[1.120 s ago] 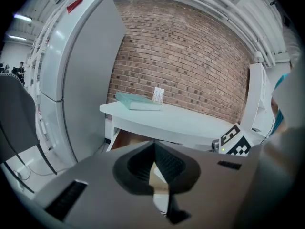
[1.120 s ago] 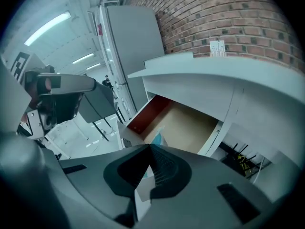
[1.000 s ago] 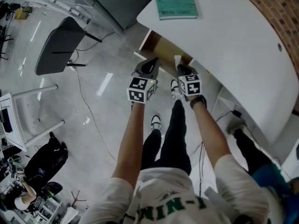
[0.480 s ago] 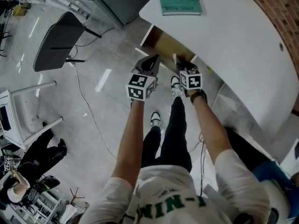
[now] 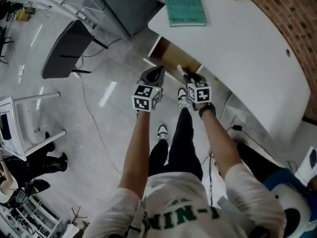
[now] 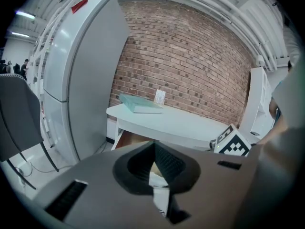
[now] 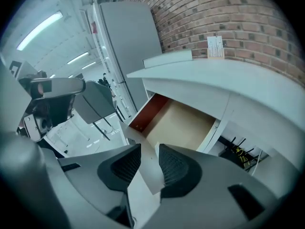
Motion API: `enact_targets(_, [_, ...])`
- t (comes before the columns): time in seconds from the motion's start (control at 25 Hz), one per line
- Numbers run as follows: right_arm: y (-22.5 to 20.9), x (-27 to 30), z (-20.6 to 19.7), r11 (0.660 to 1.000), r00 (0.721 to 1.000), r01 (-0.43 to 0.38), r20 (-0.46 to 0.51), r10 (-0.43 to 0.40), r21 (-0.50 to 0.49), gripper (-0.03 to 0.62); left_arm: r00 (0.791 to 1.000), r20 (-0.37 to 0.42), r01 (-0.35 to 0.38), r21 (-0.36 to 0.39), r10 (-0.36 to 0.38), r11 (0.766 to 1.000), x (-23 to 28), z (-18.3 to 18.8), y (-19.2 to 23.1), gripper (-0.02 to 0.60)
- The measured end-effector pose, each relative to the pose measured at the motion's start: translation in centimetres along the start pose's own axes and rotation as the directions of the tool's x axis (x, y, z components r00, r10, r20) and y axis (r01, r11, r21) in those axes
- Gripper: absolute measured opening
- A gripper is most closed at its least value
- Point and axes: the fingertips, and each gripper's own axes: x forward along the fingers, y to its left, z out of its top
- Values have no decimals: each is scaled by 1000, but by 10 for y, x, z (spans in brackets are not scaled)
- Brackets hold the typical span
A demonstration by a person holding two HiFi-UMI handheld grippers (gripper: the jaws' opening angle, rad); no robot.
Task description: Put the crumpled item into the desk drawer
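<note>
A wooden drawer (image 5: 174, 57) stands pulled out under the white desk (image 5: 237, 48); its bare inside (image 7: 183, 123) shows in the right gripper view. My right gripper (image 7: 148, 159) straddles the drawer's white front panel (image 7: 143, 173). Its jaws have just been opening, and the pads now stand off the panel. In the head view it (image 5: 190, 76) sits at the drawer's front edge. My left gripper (image 6: 155, 163) is shut on the white crumpled item (image 6: 159, 181), which is wedged low between the dark pads. It (image 5: 154, 72) hovers just left of the right one, before the drawer.
A teal book (image 5: 184, 4) and a small card stand (image 7: 215, 46) lie on the desk. A tall grey cabinet (image 6: 81, 80) rises left of the desk, a black chair (image 5: 64, 48) further left. Cables run across the floor. My own feet (image 5: 163, 129) are below the grippers.
Both grippers have shifted slightly in front of the open drawer. The drawer stays pulled out and the left grip looks the same.
</note>
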Motion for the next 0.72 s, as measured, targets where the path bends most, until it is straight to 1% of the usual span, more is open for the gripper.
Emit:
enact_targets(0.24, [20, -54, 41, 1000, 994, 12, 111, -10, -18, 110, 1000, 2, -25, -16, 25, 1000, -29, 22, -10, -3])
enact_targets(0.4, [29, -101, 80, 999, 977, 38, 209, -32, -26, 110, 999, 35, -37, -18, 38, 999, -53, 53, -17, -3])
enact_targets(0.56, [35, -153, 115, 997, 948, 63, 314, -49, -34, 110, 996, 73, -50, -11, 50, 999, -81, 90, -31, -3])
enact_targets(0.72, [41, -203, 146, 994, 903, 105, 421, -79, -39, 110, 993, 105, -57, 21, 54, 998, -106, 124, -46, -3])
